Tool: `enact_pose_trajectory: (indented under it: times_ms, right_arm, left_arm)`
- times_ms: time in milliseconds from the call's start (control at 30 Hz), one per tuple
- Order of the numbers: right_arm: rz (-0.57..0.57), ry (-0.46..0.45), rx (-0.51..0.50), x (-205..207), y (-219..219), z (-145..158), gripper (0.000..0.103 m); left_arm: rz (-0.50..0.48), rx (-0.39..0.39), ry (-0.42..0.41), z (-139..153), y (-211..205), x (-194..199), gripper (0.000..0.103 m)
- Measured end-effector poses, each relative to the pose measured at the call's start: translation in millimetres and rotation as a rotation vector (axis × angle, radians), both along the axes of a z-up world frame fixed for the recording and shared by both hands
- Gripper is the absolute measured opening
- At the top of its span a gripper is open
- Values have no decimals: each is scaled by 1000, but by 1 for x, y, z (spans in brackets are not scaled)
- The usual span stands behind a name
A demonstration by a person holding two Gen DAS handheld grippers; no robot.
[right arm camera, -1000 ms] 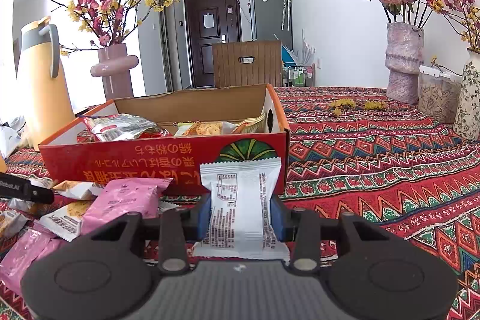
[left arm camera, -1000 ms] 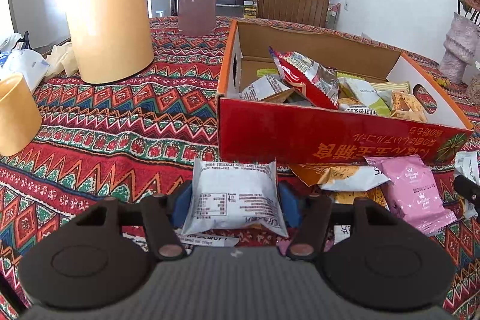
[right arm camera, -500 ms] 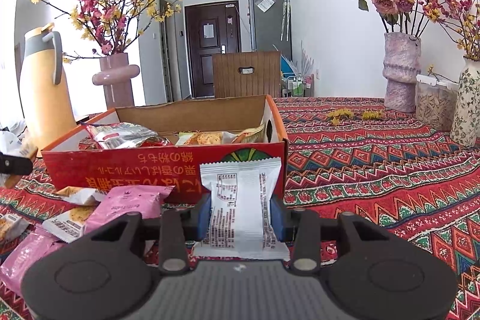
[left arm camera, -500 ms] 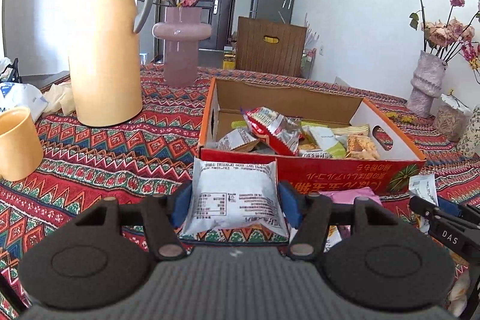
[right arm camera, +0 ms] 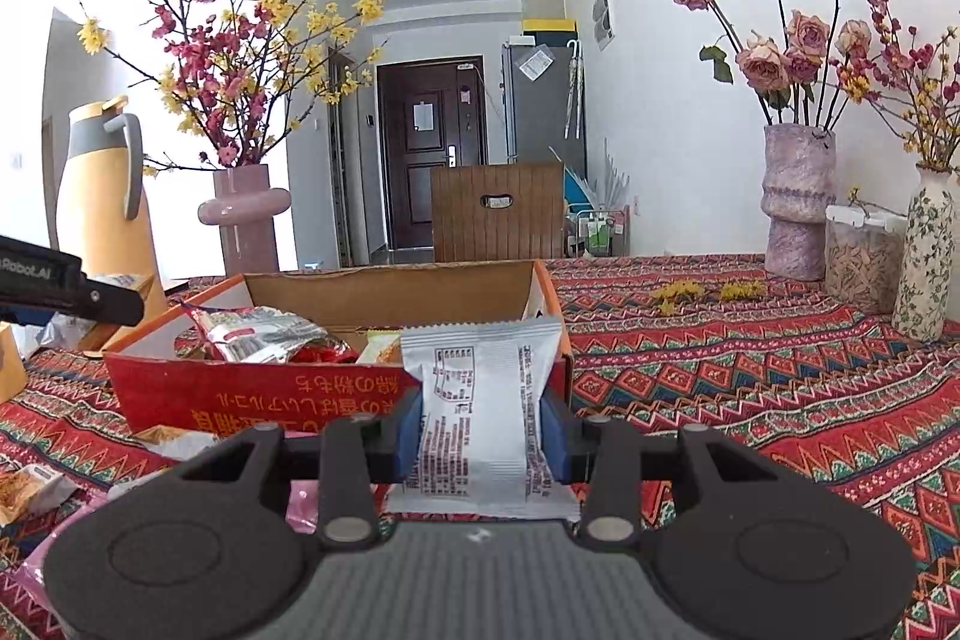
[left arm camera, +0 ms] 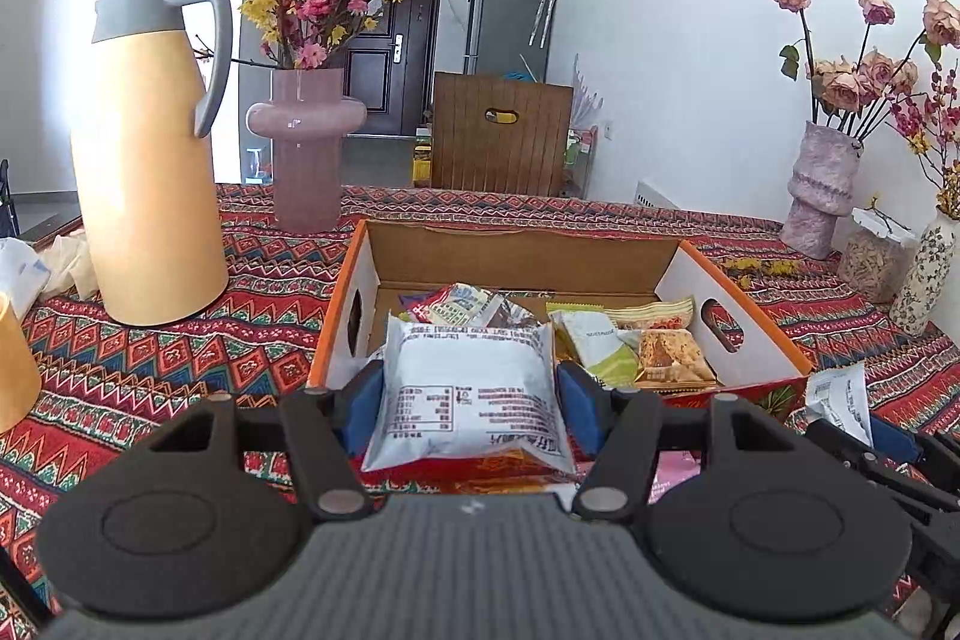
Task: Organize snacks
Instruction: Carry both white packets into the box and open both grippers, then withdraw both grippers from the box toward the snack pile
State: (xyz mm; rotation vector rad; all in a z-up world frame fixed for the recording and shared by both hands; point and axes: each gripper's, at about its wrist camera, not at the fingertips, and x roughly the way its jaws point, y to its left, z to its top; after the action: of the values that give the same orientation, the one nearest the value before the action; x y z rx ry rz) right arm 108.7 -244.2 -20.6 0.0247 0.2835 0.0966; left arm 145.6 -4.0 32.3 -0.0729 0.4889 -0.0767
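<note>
White packet (left arm camera: pixel 465 388) is pinched by left gripper (left arm camera: pixel 462 400) above red box (left arm camera: pixel 744 340), another packet (right arm camera: pixel 483 412) by right gripper (right arm camera: pixel 480 424); release advised only once well w/in box walls.

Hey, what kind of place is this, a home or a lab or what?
Most likely a home dining area: a patterned tablecloth, vases of flowers, a thermos jug, and a front door beside a fridge.
</note>
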Motion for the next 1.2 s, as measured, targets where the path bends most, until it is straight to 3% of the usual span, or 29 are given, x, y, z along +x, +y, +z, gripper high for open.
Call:
enact_pose_trajectory:
  times_ms: [300,433,667,967,1067,1133,1167,1200]
  right_arm:
    - [6,-90,-21,24,5,40,40]
    - [21,-80,-23,56,14,47,40]
    - [6,-34,12,107,26,35,40]
    - [25,9,-6,114,32,15,40]
    - [18,6,2,111,30,16,47]
    - [15,-6,18,108,27,17,65]
    - [6,-15,25,106,25,18,90]
    - [-7,-27,31,104,24,19,103]
  left_arm:
    - [26,4,-20,10,-10,33,62]
    - [53,10,-19,13,-14,51,62]
    - [112,15,-44,2,-12,76,62]
    - [112,6,-34,-17,-3,84,63]
    - [140,10,-42,-17,-2,82,77]
    - [149,5,-68,-16,-1,77,93]
    - [159,4,-81,-15,-1,76,97]
    - [169,1,-91,-14,0,74,103]
